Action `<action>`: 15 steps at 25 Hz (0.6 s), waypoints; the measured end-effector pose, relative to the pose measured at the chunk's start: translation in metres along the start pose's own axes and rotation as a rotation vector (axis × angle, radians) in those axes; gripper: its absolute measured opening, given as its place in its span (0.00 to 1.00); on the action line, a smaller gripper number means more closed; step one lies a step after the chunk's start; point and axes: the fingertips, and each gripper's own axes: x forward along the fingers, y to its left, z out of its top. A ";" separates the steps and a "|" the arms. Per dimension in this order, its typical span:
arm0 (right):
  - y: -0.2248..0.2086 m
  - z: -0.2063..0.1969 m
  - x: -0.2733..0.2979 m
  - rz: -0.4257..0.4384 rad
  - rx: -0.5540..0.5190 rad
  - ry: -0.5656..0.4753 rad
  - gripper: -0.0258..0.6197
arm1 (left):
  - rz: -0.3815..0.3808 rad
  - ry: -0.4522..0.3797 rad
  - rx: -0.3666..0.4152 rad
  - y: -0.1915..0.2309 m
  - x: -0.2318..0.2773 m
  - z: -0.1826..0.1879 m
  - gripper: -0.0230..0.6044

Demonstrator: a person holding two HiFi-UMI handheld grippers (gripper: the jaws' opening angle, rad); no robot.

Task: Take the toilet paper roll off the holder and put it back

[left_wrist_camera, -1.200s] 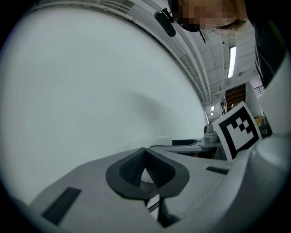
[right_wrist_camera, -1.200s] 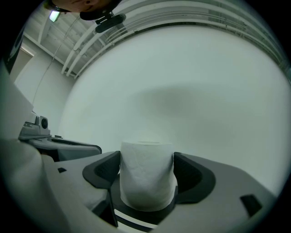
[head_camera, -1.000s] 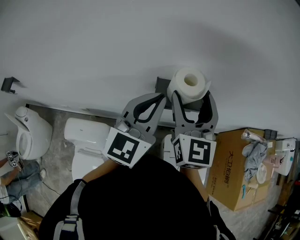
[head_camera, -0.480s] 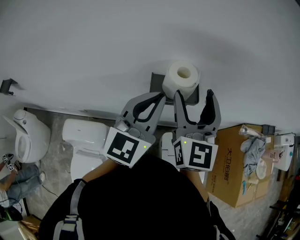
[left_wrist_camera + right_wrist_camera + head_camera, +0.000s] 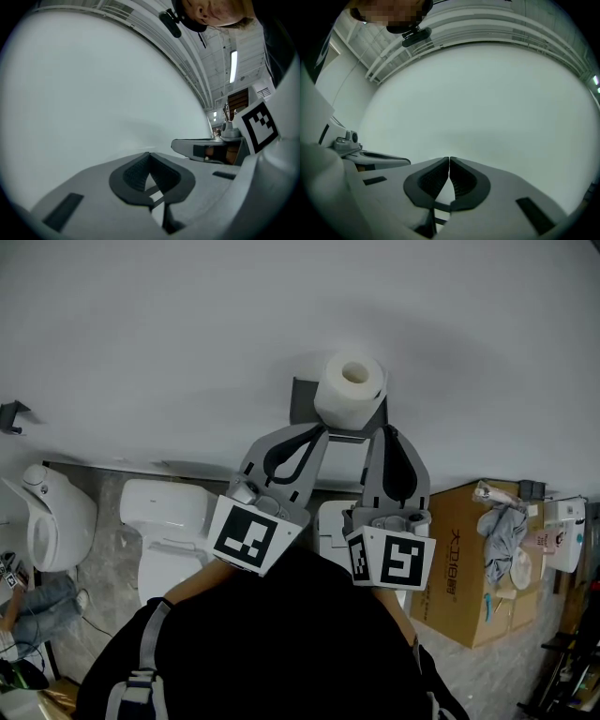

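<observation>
A white toilet paper roll [image 5: 349, 388] sits on a dark grey wall holder [image 5: 302, 401], hollow core facing me. My right gripper [image 5: 389, 430] hangs just below and to the right of the roll, apart from it. Its jaws have just been closing and now meet with nothing between them, as the right gripper view [image 5: 449, 158] shows against the bare wall. My left gripper [image 5: 322, 430] is below and left of the roll, also shut and empty, its tips together in the left gripper view [image 5: 149, 153].
A white wall fills the upper part of the view. Below stand a white toilet [image 5: 169, 521], another white fixture [image 5: 52, 517] at far left, and a cardboard box [image 5: 469, 568] with a cloth on top at right. A person's legs [image 5: 28, 601] show bottom left.
The right gripper's jaws stood open on either side of the roll, then drew back below it and closed empty. The roll stays on the holder. The left gripper stayed shut.
</observation>
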 end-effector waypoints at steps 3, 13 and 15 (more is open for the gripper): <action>-0.002 -0.002 -0.006 -0.009 -0.002 -0.007 0.08 | 0.012 0.001 0.004 -0.001 -0.002 -0.002 0.05; 0.003 -0.040 -0.021 -0.006 0.018 0.042 0.08 | 0.101 0.045 0.018 0.011 -0.018 -0.028 0.05; 0.004 -0.043 -0.024 -0.001 0.024 0.043 0.08 | 0.113 0.056 0.015 0.013 -0.021 -0.034 0.05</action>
